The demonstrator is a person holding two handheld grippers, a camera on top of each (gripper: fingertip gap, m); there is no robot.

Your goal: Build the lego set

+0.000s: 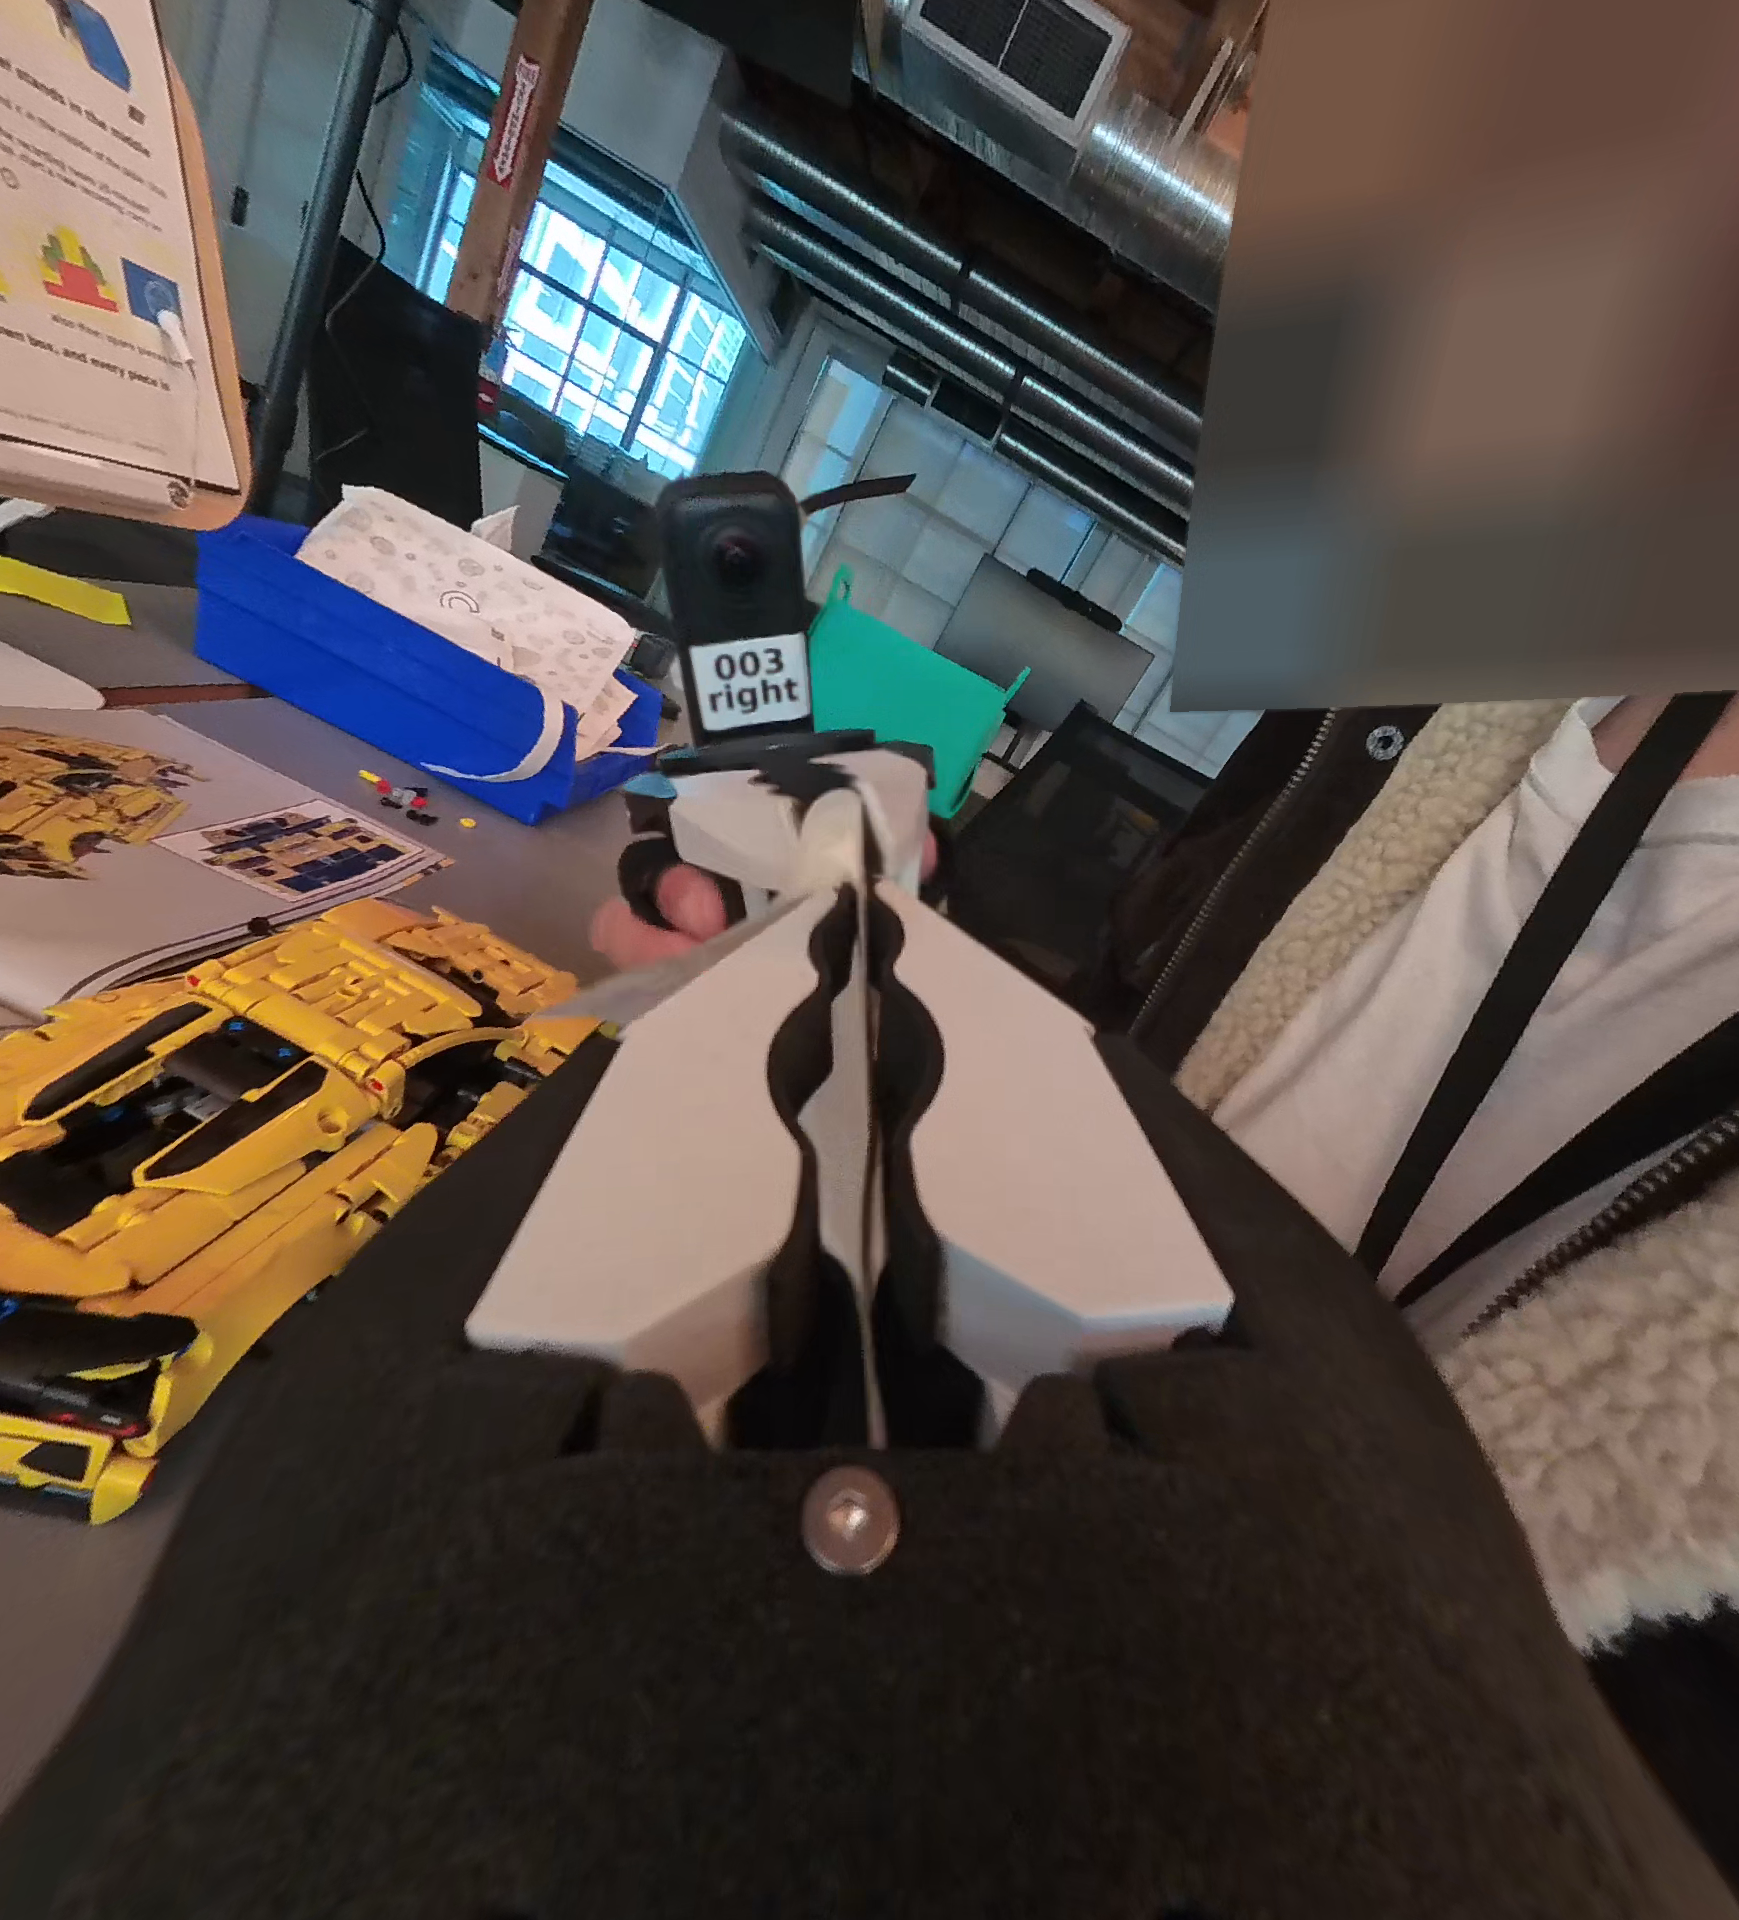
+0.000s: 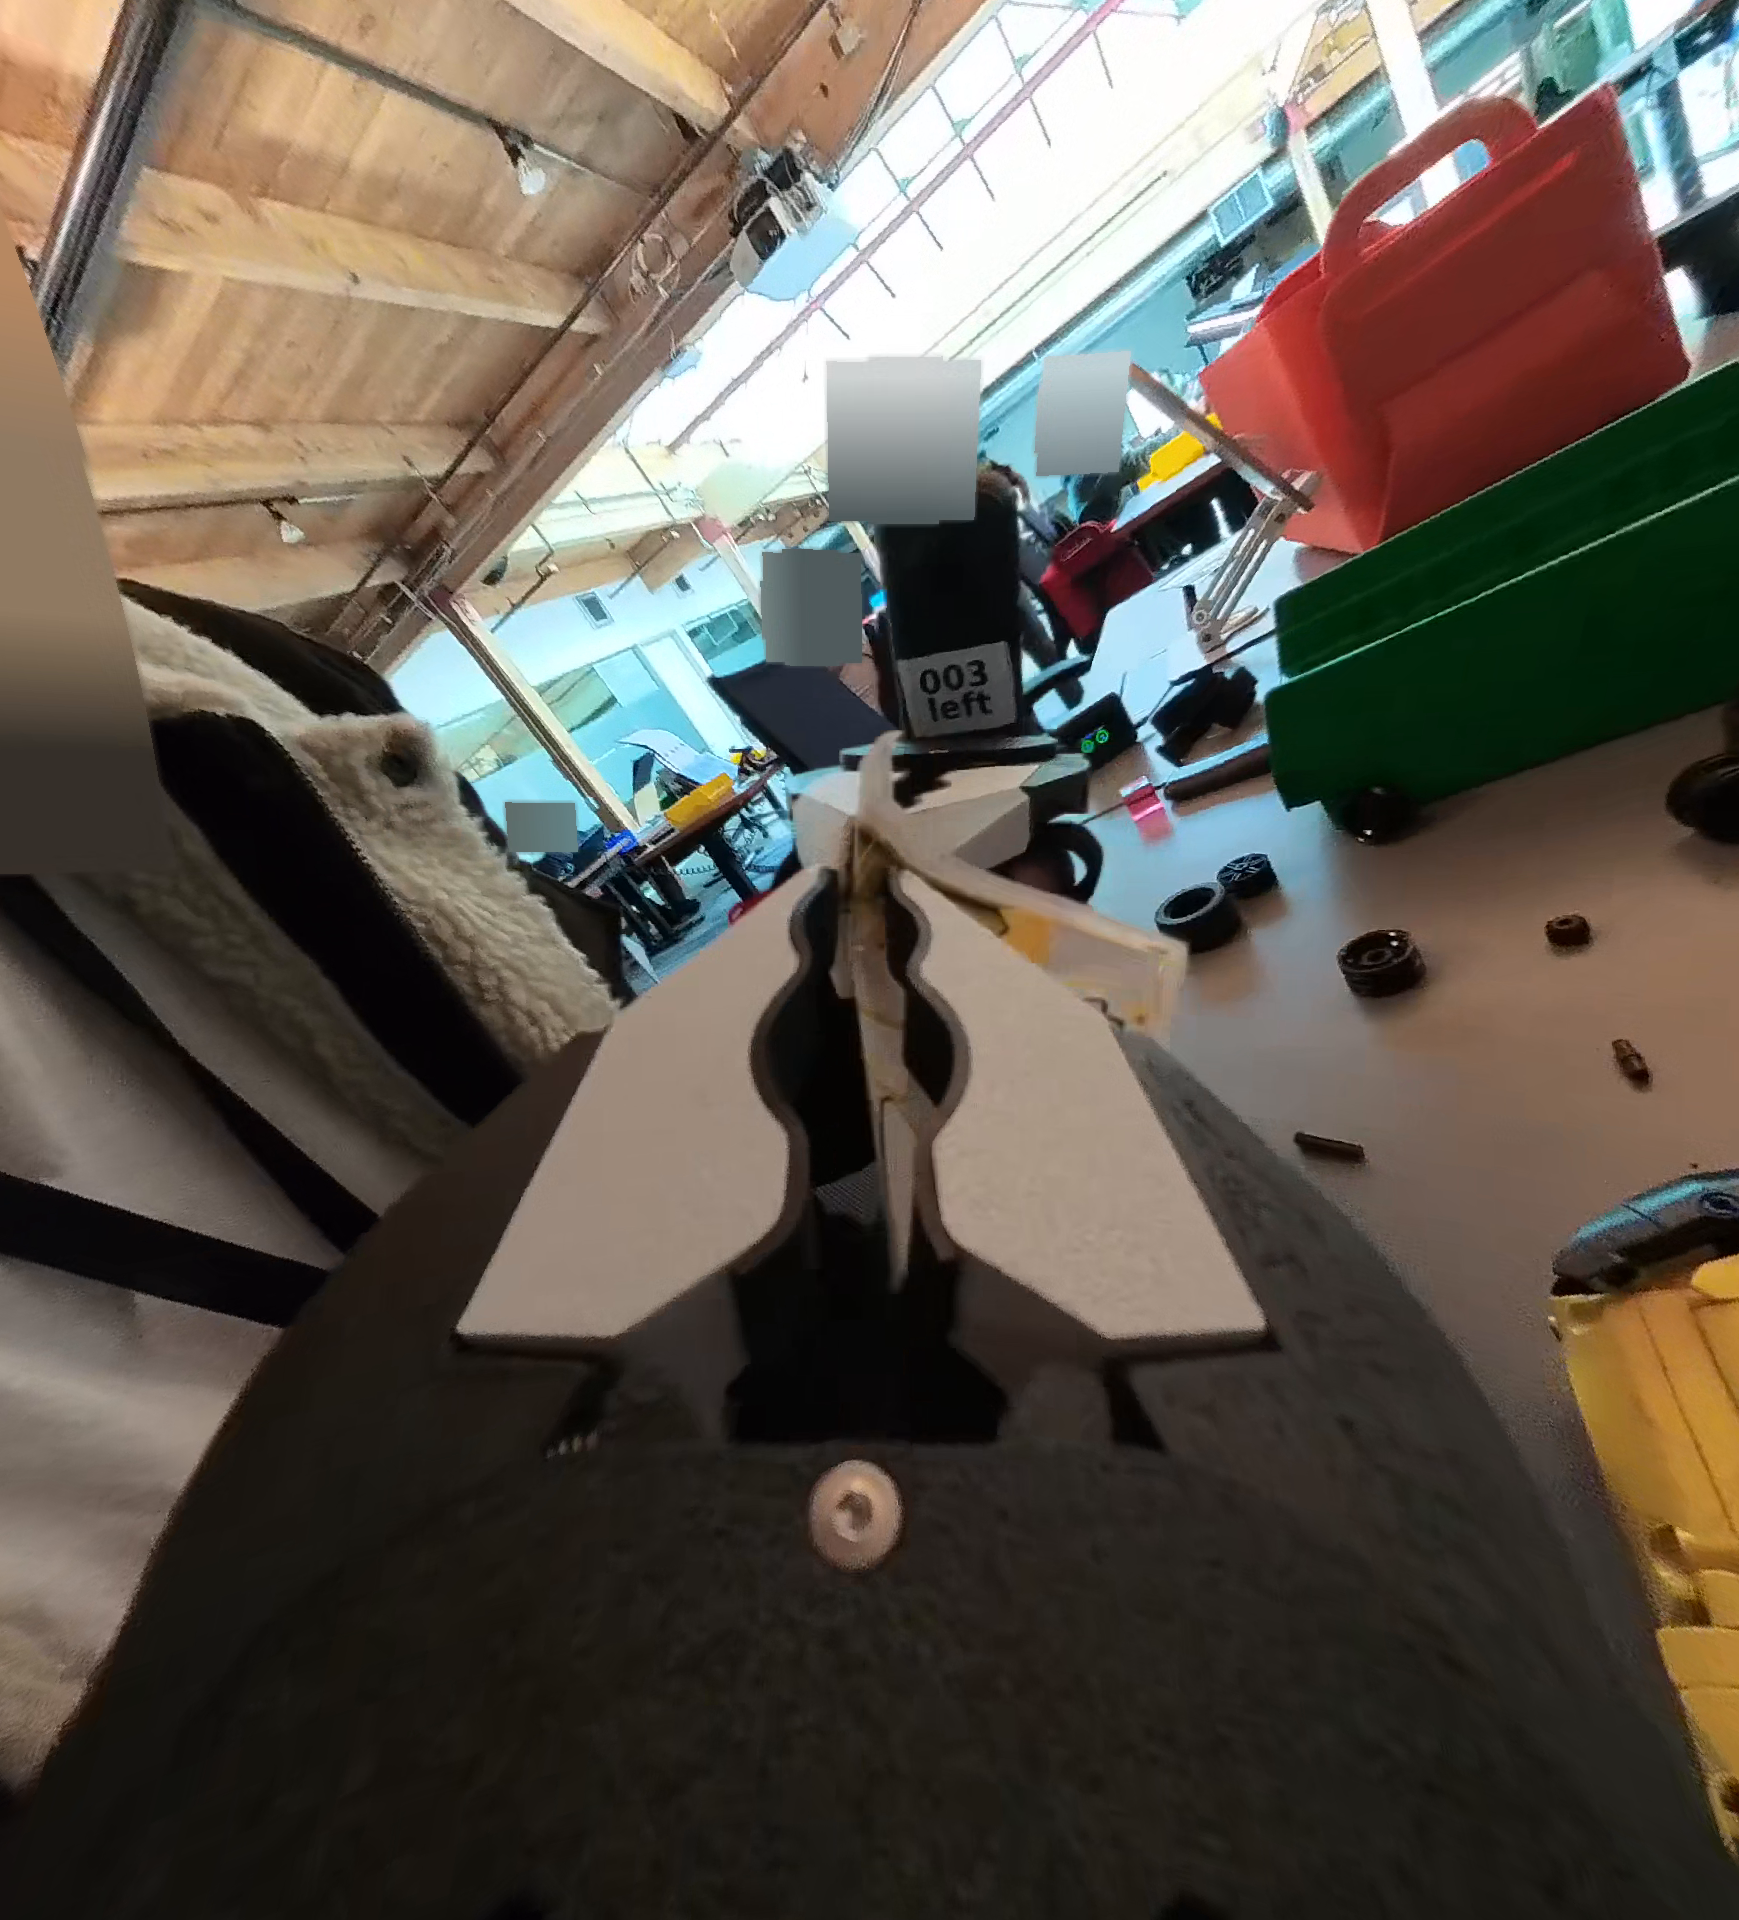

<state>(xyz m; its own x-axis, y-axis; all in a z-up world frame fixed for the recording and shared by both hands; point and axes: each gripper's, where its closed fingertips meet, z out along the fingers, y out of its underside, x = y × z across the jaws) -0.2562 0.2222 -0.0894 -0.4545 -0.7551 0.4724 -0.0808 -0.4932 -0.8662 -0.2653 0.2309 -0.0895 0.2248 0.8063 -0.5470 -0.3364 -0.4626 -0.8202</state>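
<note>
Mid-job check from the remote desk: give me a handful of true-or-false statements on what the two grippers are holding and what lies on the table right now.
1. Both grippers are shut on one thin paper sheet held between them. True: left gripper and right gripper meet tip to tip on it.
2. The yellow lego car is lifted off the table. False: it rests on the grey table.
3. Loose black wheels lie on the table. True.
4. The blue bin is empty. False: printed paper fills it.
5. The green bin sits beside a red bag. True.
</note>
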